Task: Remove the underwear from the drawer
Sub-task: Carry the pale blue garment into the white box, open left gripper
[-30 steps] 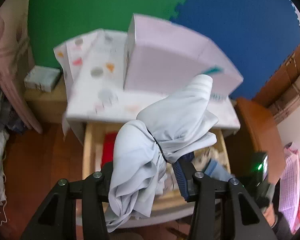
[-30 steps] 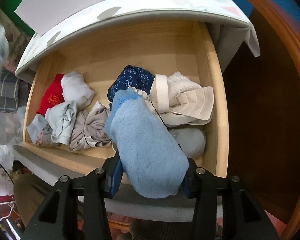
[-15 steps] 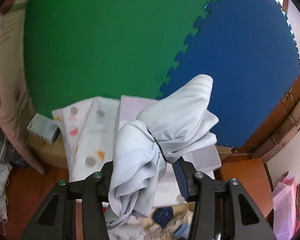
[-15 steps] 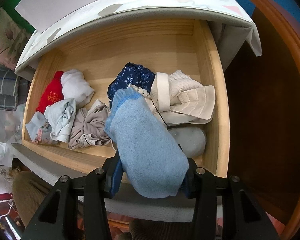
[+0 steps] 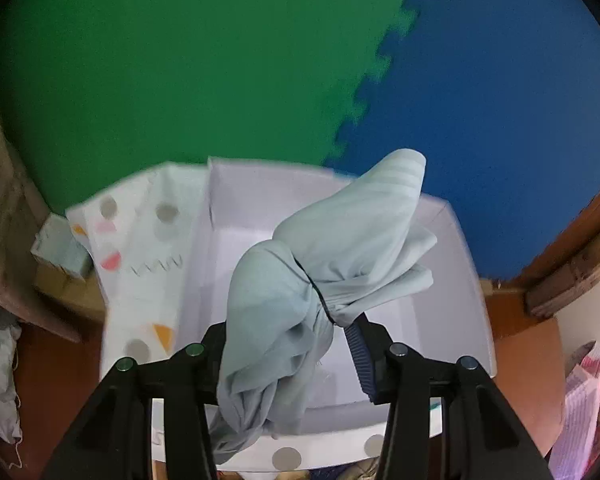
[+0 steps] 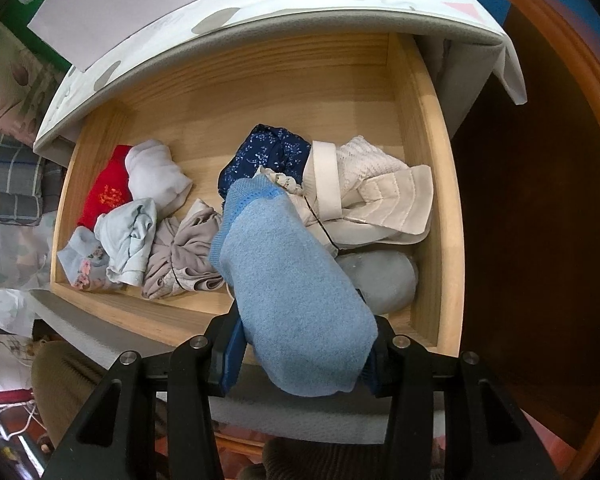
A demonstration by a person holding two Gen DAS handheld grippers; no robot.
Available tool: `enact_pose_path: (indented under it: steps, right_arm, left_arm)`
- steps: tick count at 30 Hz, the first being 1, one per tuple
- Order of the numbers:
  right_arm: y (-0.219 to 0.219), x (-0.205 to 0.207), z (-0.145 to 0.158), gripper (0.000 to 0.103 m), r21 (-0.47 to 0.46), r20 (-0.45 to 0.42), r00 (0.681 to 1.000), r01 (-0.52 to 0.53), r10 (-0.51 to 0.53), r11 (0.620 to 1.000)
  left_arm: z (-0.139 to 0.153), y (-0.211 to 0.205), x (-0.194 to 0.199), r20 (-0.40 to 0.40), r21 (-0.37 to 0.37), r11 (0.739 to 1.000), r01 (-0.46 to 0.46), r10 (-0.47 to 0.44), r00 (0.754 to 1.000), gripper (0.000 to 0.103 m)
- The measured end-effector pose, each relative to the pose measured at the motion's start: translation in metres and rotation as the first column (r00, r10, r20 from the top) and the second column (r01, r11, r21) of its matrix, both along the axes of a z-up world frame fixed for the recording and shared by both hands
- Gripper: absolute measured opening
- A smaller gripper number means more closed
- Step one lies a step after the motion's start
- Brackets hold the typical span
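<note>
Pale-blue underwear (image 5: 324, 280) fills the left gripper (image 5: 290, 356); the right gripper (image 6: 300, 356) clamps one blue bundle (image 6: 292, 304).

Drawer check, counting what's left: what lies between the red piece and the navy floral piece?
In the right wrist view, a white bundle beside the red piece, then bare wood up to the navy piece.

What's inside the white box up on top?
The white box looks bare where its floor shows, but the pale blue bundle in the left claw covers the middle, so anything lying there is hidden.
</note>
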State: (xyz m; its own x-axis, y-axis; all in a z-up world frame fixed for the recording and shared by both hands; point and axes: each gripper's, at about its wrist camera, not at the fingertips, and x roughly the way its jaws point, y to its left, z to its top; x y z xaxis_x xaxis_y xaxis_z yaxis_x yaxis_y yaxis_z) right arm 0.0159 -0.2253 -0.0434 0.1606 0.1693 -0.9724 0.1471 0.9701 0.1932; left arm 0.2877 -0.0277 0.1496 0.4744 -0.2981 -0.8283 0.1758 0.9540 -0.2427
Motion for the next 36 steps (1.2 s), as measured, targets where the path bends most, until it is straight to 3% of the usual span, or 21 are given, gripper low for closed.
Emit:
enact_pose_path:
  steps: [5,9,12,24,30,36]
  right_arm:
    - [-0.001,0.0,0.0,0.044,0.009,0.0,1.0,0.003,-0.003,1.0]
    - [-0.001,0.001,0.0,0.044,0.017,-0.003,1.0,0.005,-0.005,1.0]
    - [0.001,0.001,0.0,0.044,0.009,-0.005,1.0,0.0,0.0,1.0]
    - [0.001,0.002,0.0,0.044,0.01,-0.008,1.0,0.001,-0.001,1.0]
    - [0.001,0.003,0.001,0.044,0.012,-0.007,1.0,0.003,-0.003,1.0]
    - [0.001,0.003,0.001,0.044,0.018,-0.007,1.0,0.005,-0.005,1.0]
  left_arm:
    - [-0.037,-0.008,-0.002,-0.039,0.084,0.996,0.013,-0.01,0.999,0.048]
    - [-0.05,-0.004,-0.006,-0.065,0.128,0.991,0.027,-0.019,0.998,0.048]
    - [-0.054,-0.007,-0.013,-0.049,0.214,0.975,0.063,-0.054,0.997,0.048]
    - [-0.053,0.003,-0.037,-0.033,0.266,0.959,0.096,-0.09,0.995,0.048]
    - [-0.047,0.013,-0.03,-0.014,0.216,0.975,0.049,-0.047,0.999,0.062]
    - [-0.043,0.015,-0.026,-0.031,0.148,0.988,0.039,-0.035,0.999,0.063]
